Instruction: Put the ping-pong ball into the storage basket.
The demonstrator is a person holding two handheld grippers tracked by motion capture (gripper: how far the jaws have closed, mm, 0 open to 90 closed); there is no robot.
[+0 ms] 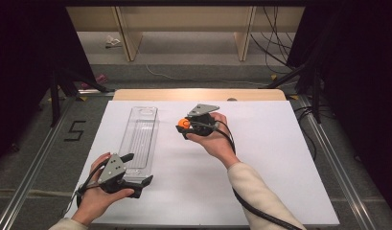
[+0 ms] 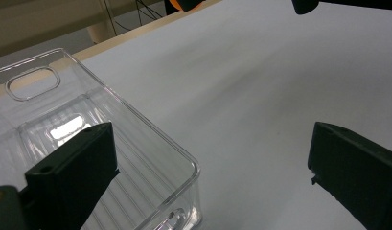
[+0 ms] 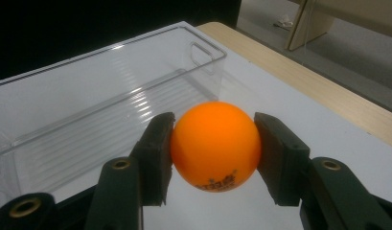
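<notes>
Black jaws of the left gripper (image 1: 138, 168) stand wide apart near the table's front edge, one inside the near end of the clear plastic bin (image 1: 138, 139) and one outside it on the white table (image 1: 260, 163), so the end wall sits between them with neither pad pressing on it. Farther in, toward the middle of the table, the right gripper (image 3: 213, 148) is clamped on an orange ball (image 3: 215, 144), one pad on each side at its widest part. Seen from above, the ball (image 1: 183, 123) hangs just right of the bin's long wall, near its far half, and looks to be held off the table.

It is most likely a table-tennis ball (there is small print near its underside): very light, hollow, smooth, and easily dented by a hard squeeze. A hold across the widest part, as now, suits it best; pads set off-centre would probably let it squirt out. Released above the bin it may bounce on the hard ribbed floor, so a low drop seems wiser.

Beyond the bin's far handle cut-out (image 3: 204, 50) lie the table's wooden edge (image 1: 198, 94) and the floor with cables (image 1: 275, 43).
</notes>
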